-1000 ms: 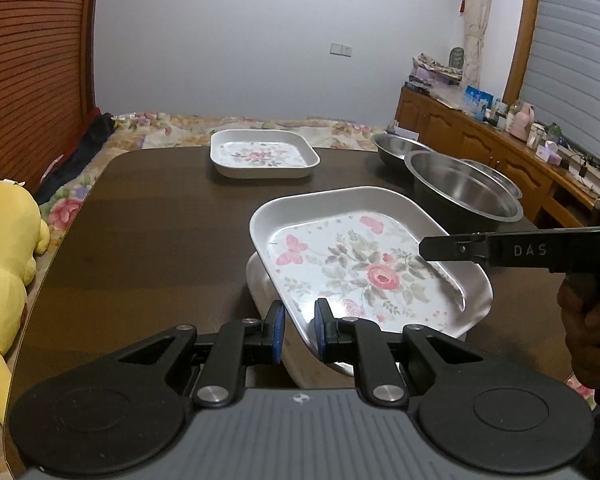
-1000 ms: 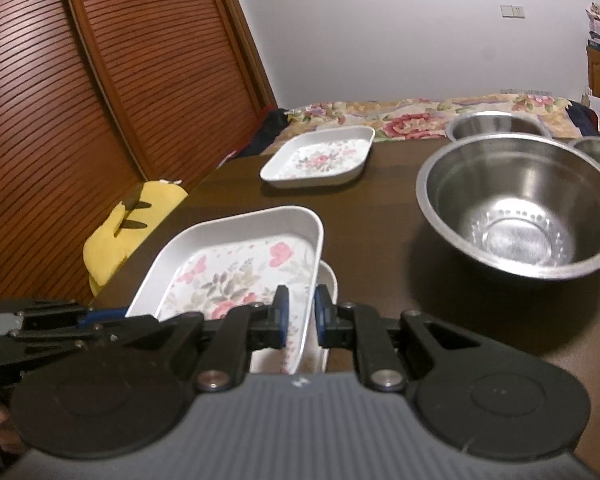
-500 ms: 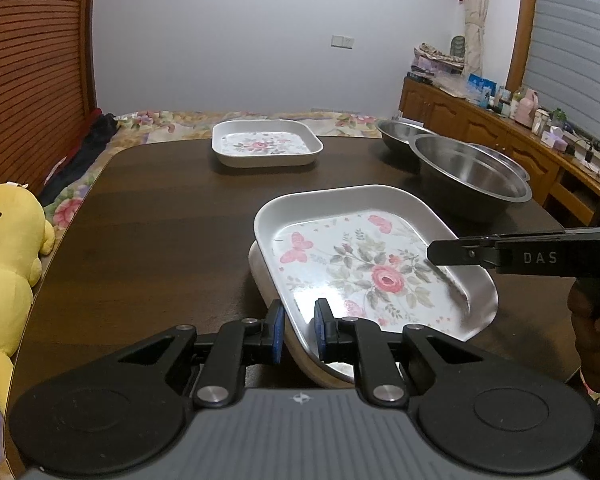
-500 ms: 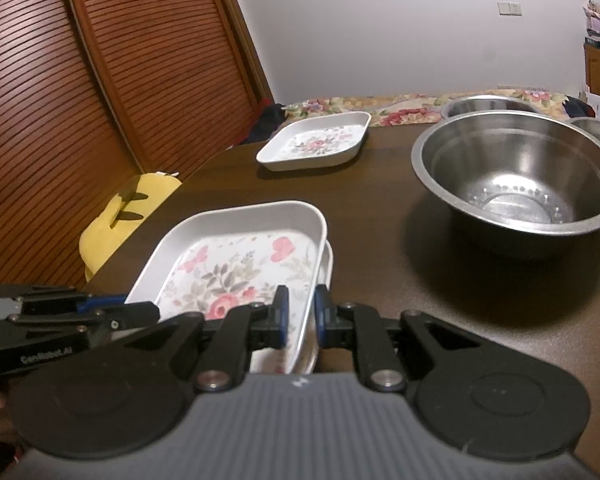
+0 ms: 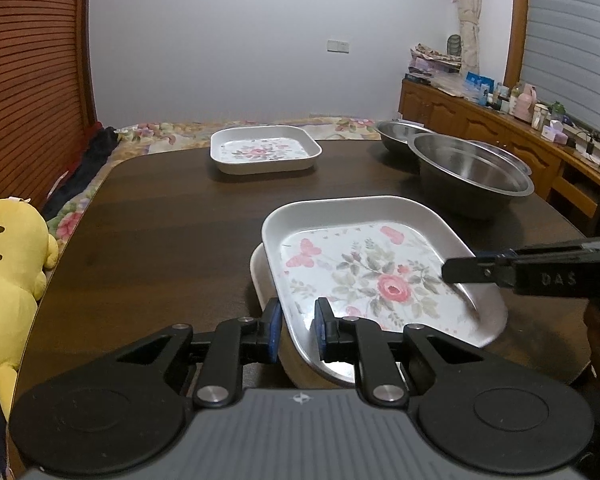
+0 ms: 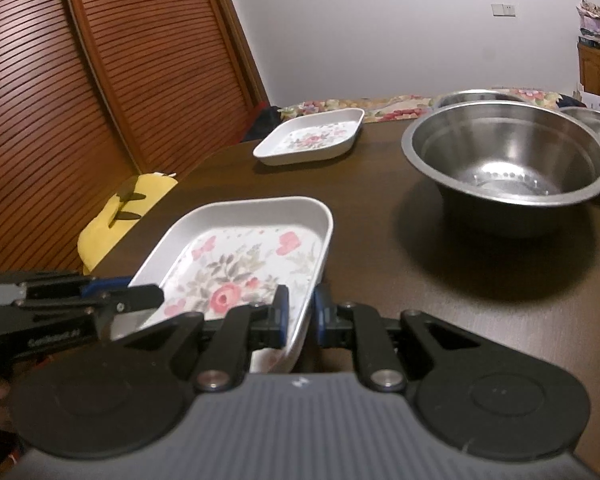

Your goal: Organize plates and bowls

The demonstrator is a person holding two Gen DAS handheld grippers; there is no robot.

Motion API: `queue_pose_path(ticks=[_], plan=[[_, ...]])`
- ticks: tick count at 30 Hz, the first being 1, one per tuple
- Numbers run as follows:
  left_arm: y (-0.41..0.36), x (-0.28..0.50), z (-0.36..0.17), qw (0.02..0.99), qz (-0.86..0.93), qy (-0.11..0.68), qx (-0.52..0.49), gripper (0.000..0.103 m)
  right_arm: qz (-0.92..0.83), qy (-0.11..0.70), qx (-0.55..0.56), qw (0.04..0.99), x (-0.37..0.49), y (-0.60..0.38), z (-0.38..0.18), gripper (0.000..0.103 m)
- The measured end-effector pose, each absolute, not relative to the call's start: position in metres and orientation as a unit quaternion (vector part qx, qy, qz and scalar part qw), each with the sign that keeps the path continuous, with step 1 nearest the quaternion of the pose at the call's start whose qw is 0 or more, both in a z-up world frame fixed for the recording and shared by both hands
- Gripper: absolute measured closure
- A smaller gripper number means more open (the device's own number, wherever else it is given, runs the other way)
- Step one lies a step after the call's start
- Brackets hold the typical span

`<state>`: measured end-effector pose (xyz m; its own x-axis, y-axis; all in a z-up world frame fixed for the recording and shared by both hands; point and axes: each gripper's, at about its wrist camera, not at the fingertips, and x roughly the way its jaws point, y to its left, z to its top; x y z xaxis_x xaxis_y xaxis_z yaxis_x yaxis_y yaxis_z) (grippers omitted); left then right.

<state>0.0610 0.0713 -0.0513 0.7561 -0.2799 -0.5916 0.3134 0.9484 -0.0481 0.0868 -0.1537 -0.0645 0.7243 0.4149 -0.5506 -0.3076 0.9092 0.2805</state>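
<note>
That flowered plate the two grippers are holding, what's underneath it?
Under the flowered plate another white dish peeks out at its left edge, sitting on the dark table. The plate covers the rest, so any pattern stays hidden.

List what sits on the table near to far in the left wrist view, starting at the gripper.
left gripper → floral plate clamped at its near rim, atop another plate → large steel bowl → second floral plate at the far edge.
</note>
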Motion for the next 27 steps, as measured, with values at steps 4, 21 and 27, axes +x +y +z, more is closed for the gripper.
queue_pose_path(ticks=[4,21,27], plan=[[0.076,0.061,-0.051,0.937,-0.158,0.312,0.023,0.086,0.196,0.314,0.073,0.926,0.08,-0.149,-0.064,0.088],[0.085,0.058,-0.04,0.942,-0.152,0.298,0.011,0.085,0.195,0.302,0.061,0.931,0.087,-0.147,-0.06,0.088],[0.084,0.056,-0.033,0.945,-0.153,0.289,0.015,0.083,0.194,0.298,0.055,0.933,0.084,-0.146,-0.059,0.088]])
